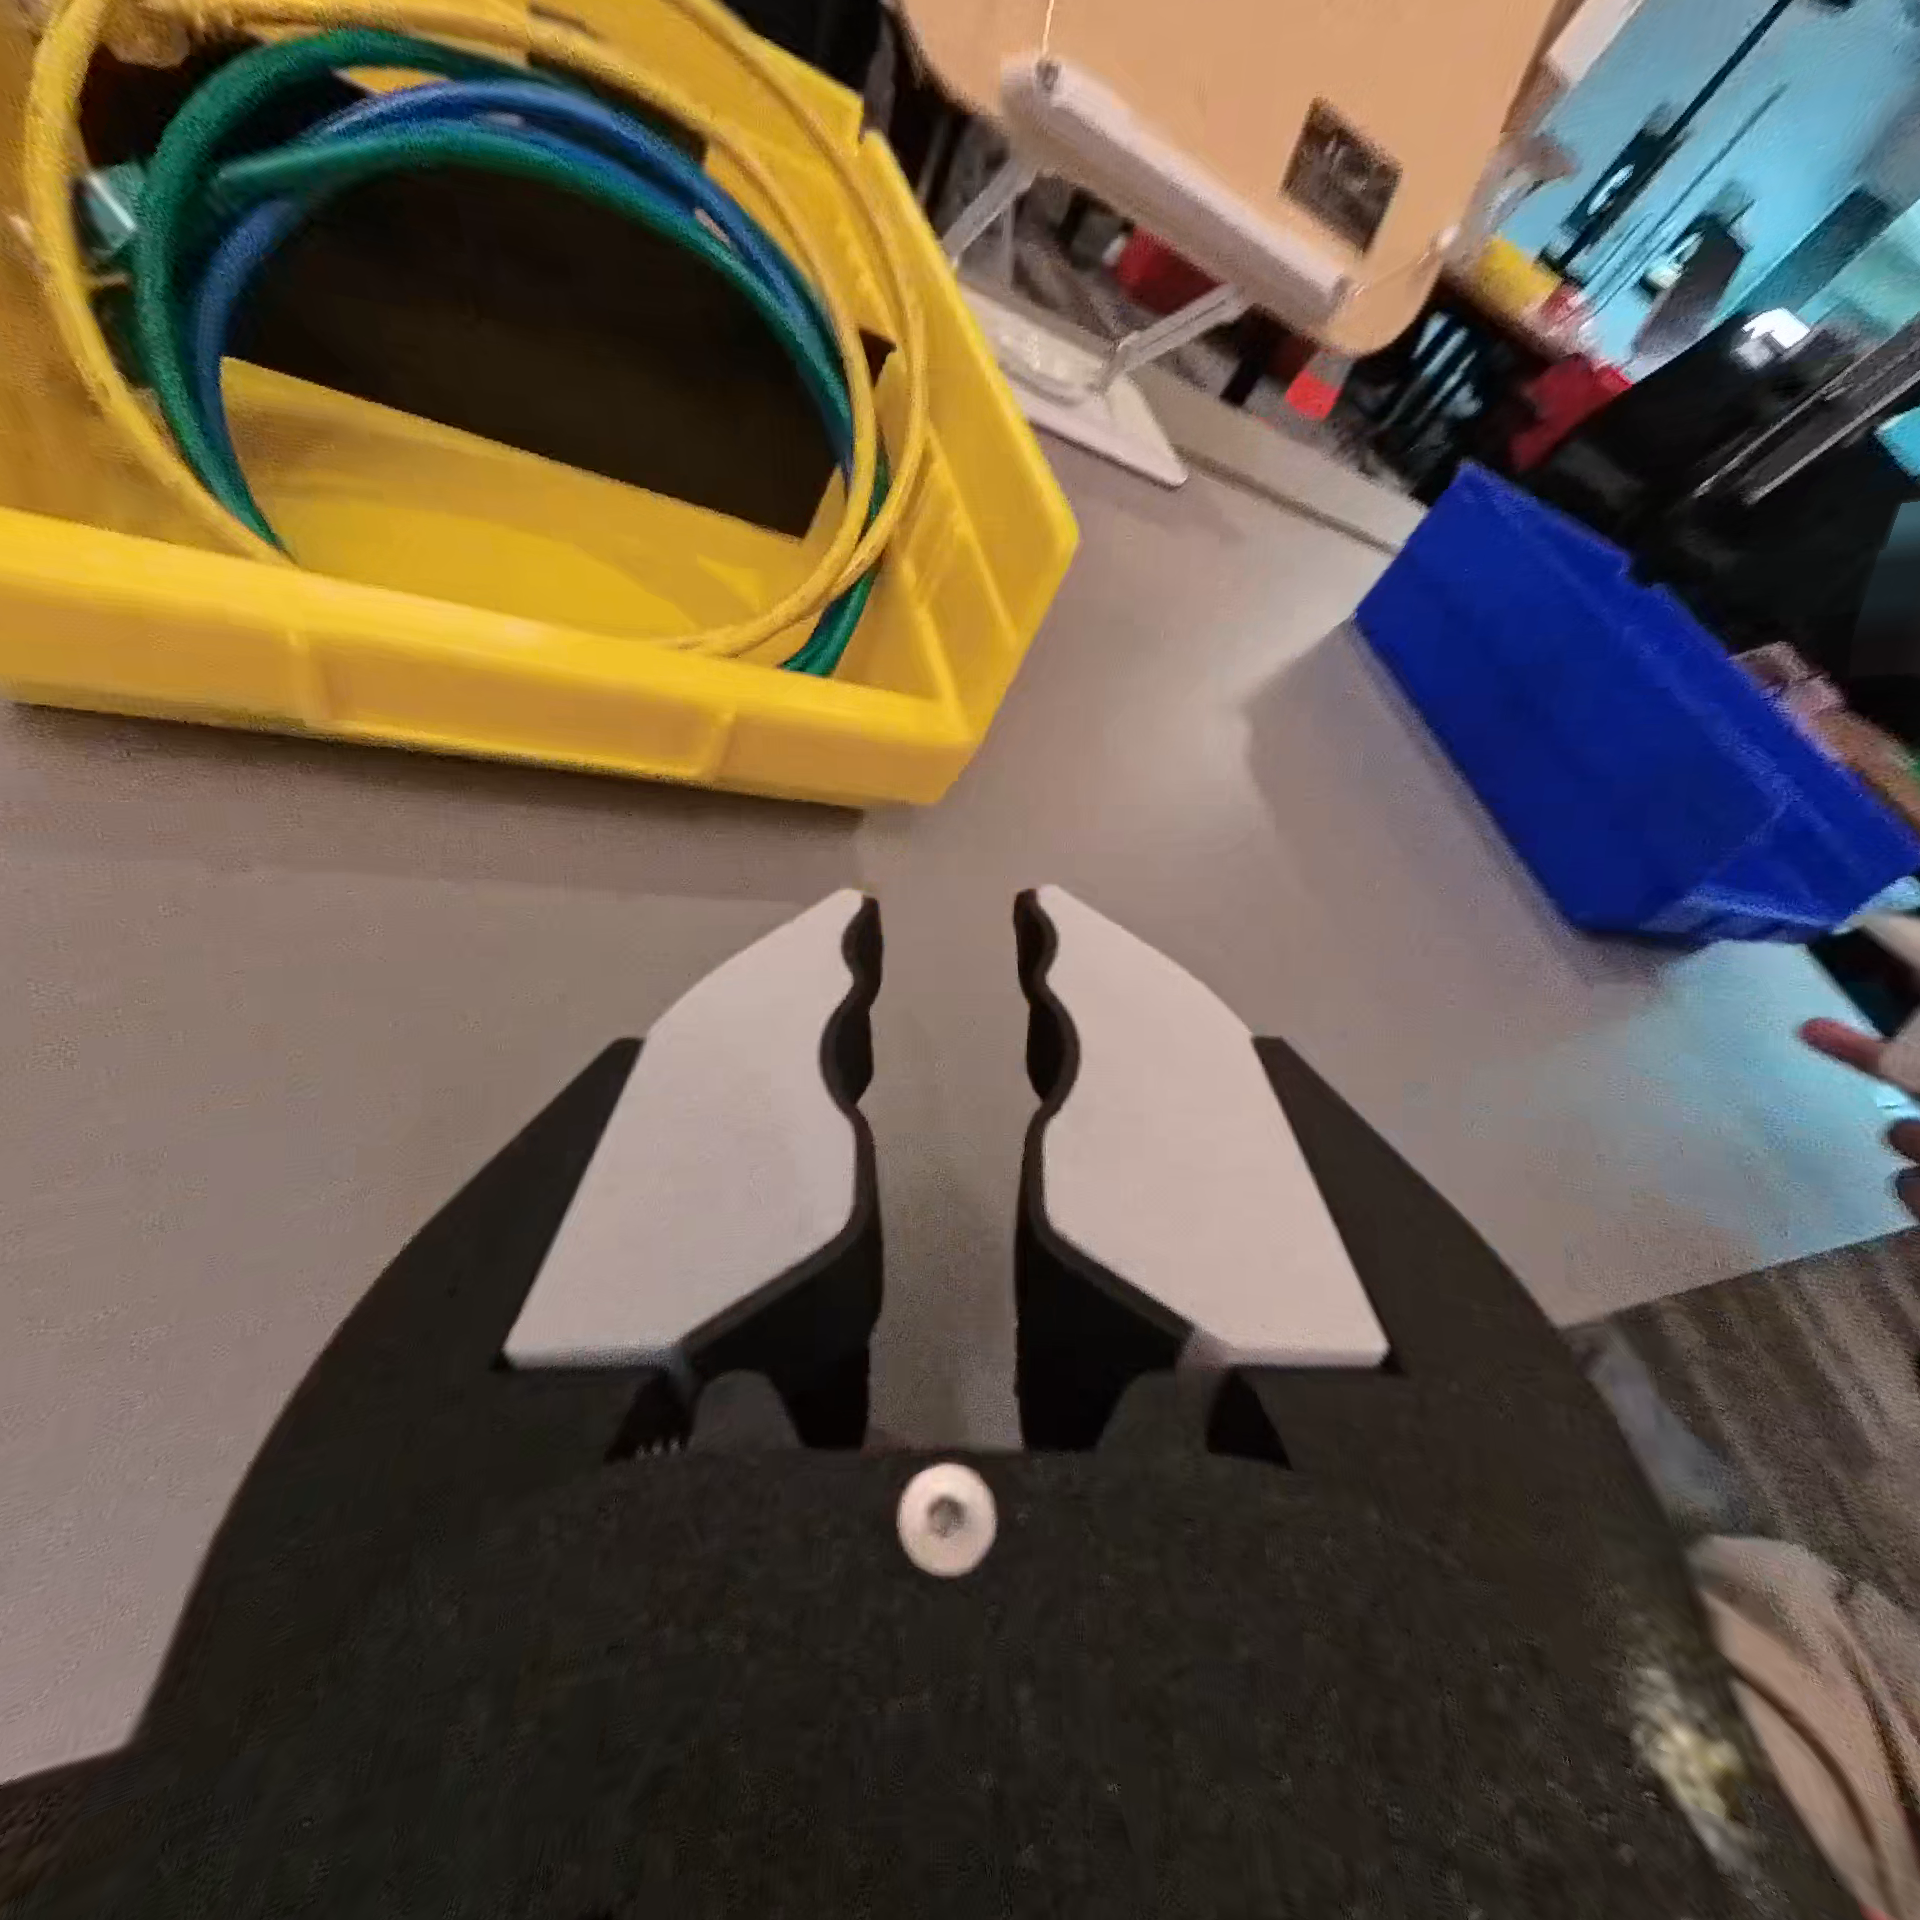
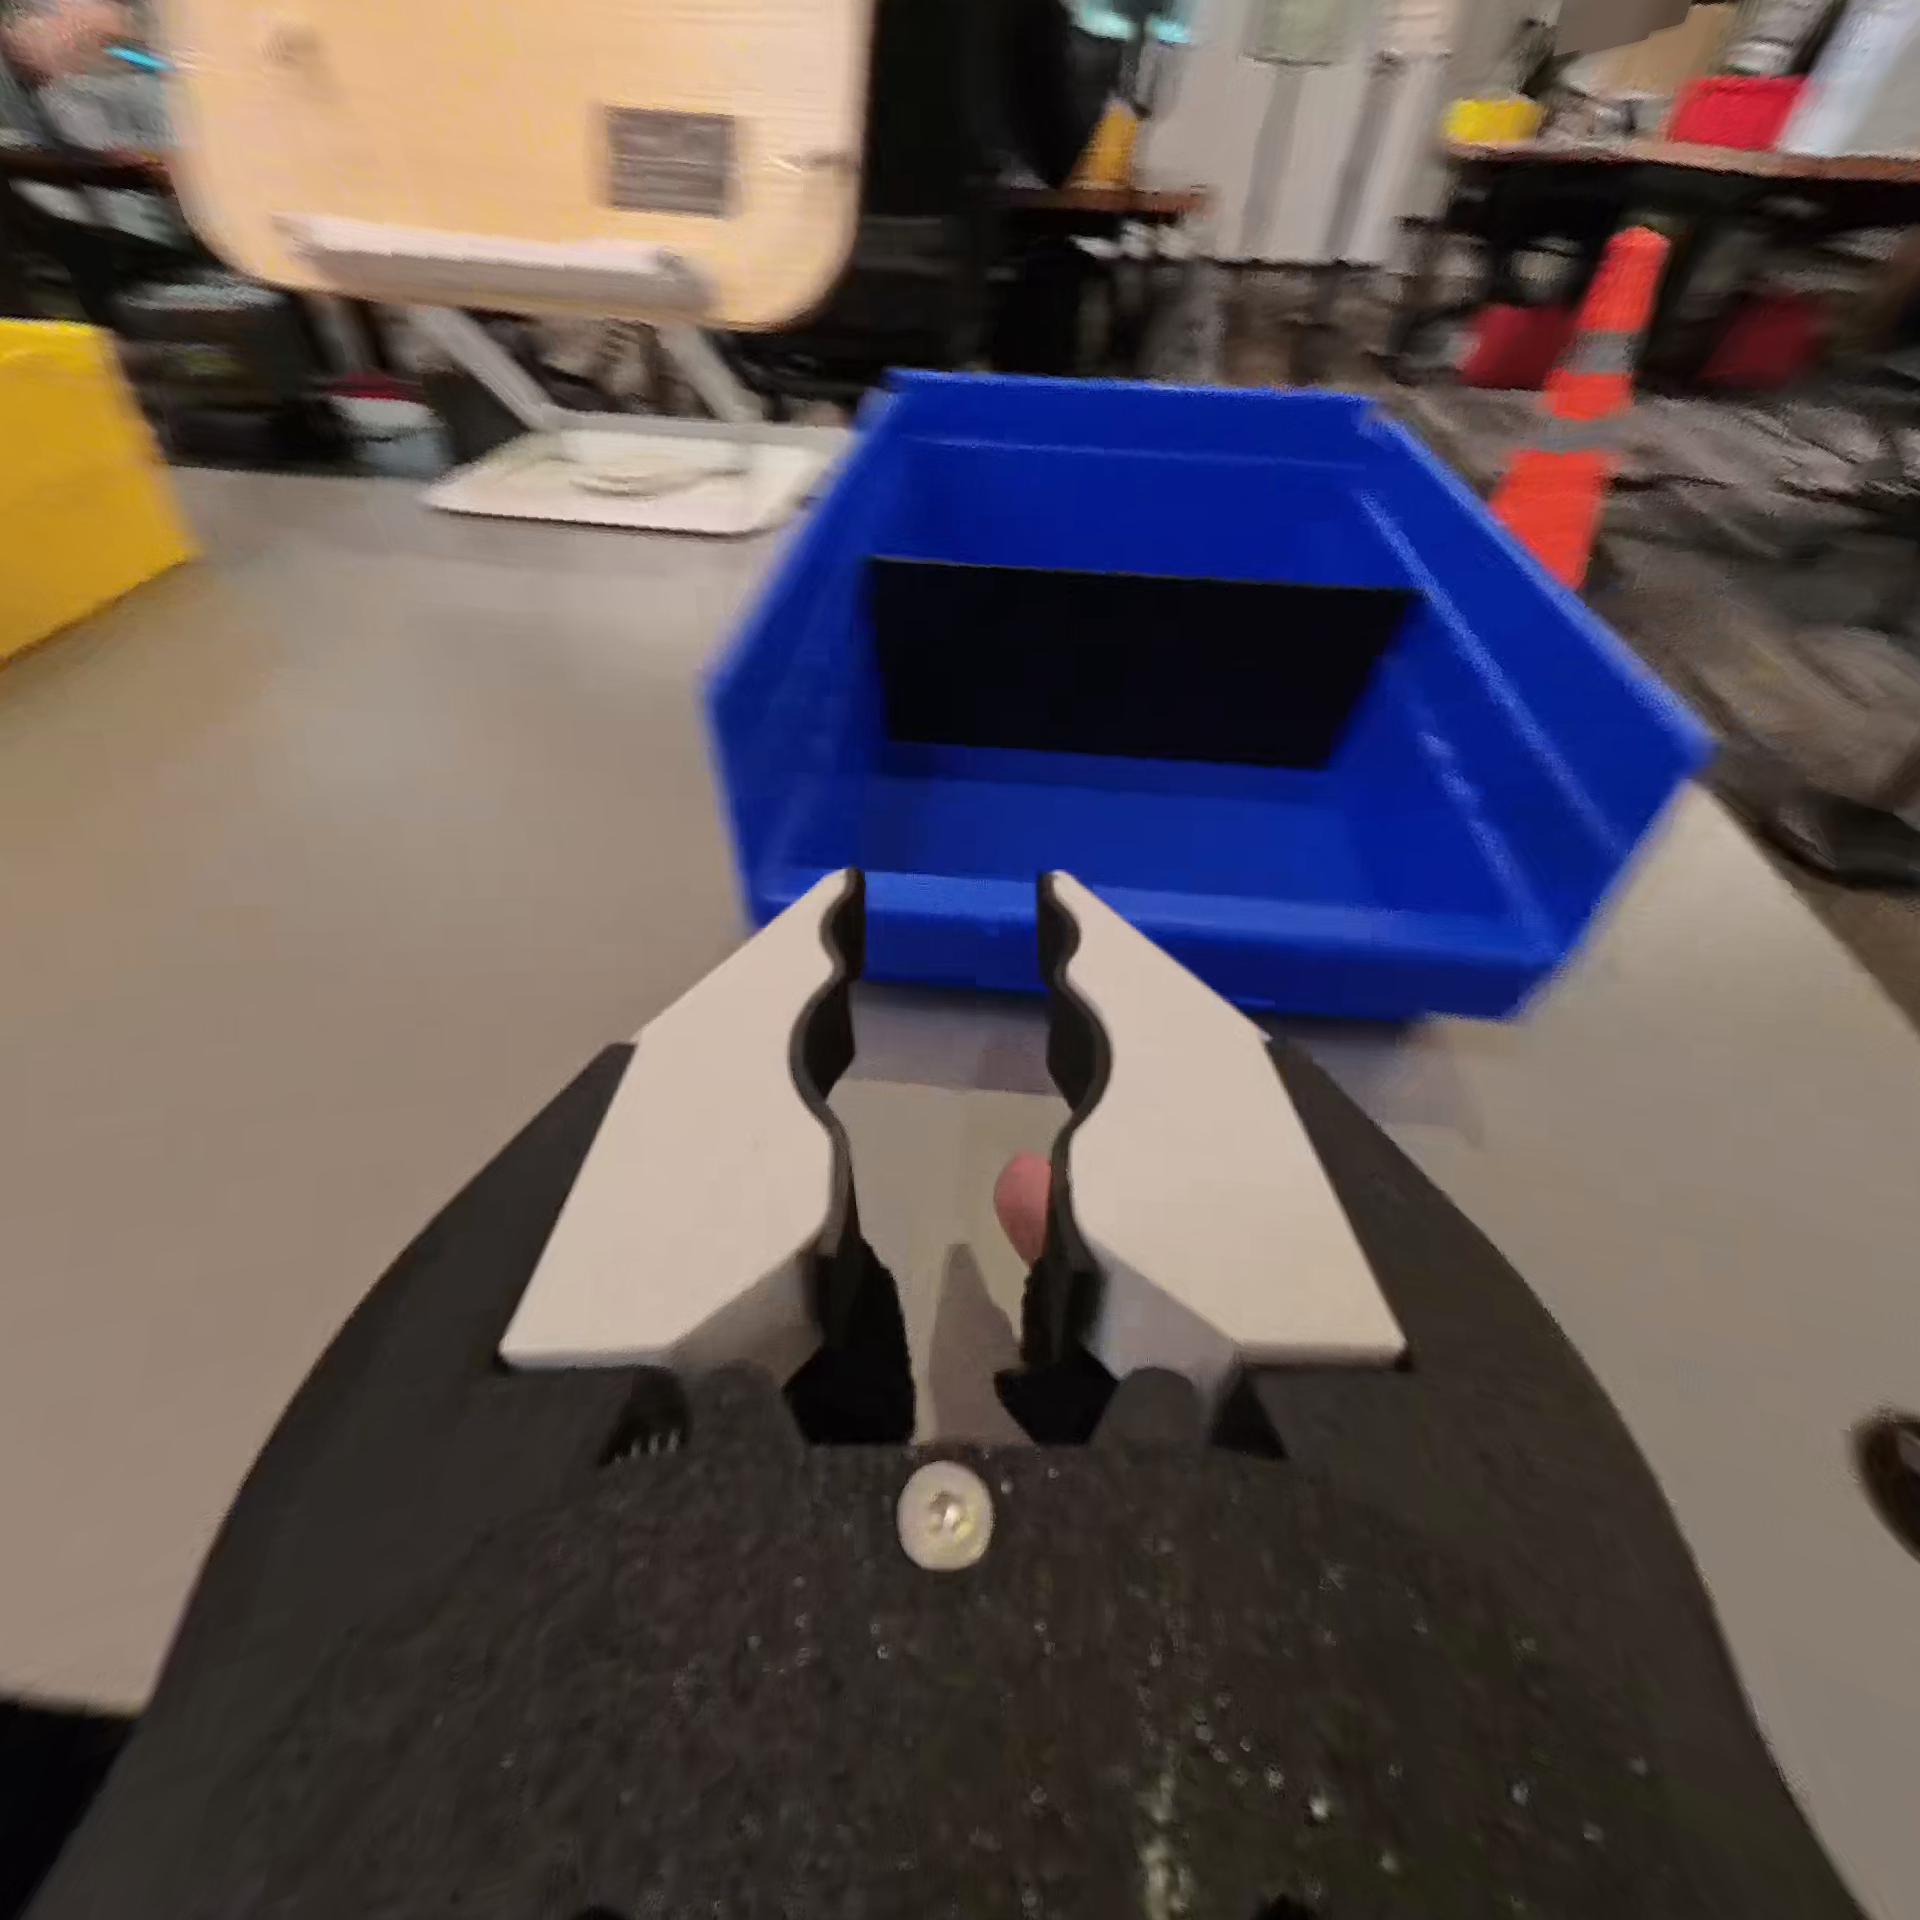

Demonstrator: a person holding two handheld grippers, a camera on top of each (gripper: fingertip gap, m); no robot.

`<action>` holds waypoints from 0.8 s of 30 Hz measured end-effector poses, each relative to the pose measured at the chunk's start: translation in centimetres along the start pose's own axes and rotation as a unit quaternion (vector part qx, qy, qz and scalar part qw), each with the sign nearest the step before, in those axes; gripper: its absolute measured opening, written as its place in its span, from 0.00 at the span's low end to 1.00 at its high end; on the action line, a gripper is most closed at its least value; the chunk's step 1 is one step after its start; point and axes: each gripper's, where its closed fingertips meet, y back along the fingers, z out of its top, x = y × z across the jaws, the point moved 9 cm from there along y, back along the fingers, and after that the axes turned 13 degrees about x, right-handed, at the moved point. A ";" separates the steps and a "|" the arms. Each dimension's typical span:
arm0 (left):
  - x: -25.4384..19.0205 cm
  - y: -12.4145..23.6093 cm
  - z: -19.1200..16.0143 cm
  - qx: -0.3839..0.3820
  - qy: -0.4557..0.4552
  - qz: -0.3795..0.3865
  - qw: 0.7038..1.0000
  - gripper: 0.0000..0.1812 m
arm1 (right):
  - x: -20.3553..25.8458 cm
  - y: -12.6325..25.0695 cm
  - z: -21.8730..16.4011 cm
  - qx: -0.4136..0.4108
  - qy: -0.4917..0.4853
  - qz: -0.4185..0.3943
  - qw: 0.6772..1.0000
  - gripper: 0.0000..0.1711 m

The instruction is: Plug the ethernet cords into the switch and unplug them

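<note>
Both our tongs are parted w/ nothing between them: left tongs (image 1: pixel 945 920) hover over bare grey desk (image 1: pixel 416 1039), right tongs (image 2: pixel 948 894) point at the blue bin (image 2: pixel 1455 665). The cords (image 1: pixel 520 135) (yellow, green, blue) lie coiled in the yellow bin (image 1: pixel 520 686), just ahead and left of our left tongs. We can't pick out the switch; a dark upright panel (image 2: pixel 1122 665) inside the blue bin might be it or only a divider, too blurred to tell. Handling, as we judge it: cords light, limp but springy, jackets a bit slick, so a loop will drag its neighbours along. Better to take one just behind the plug, on the stiff boot. The clear plug (image 1: pixel 104 213) at the coil's left looks brittle, esp. its latch tab, so don't pinch there.
</note>
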 end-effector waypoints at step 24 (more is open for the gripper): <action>-0.5 -1.0 8.7 0.160 -0.263 -0.112 0.945 0.19 | 3.0 -2.9 0.1 0.005 -0.035 0.168 0.985 0.18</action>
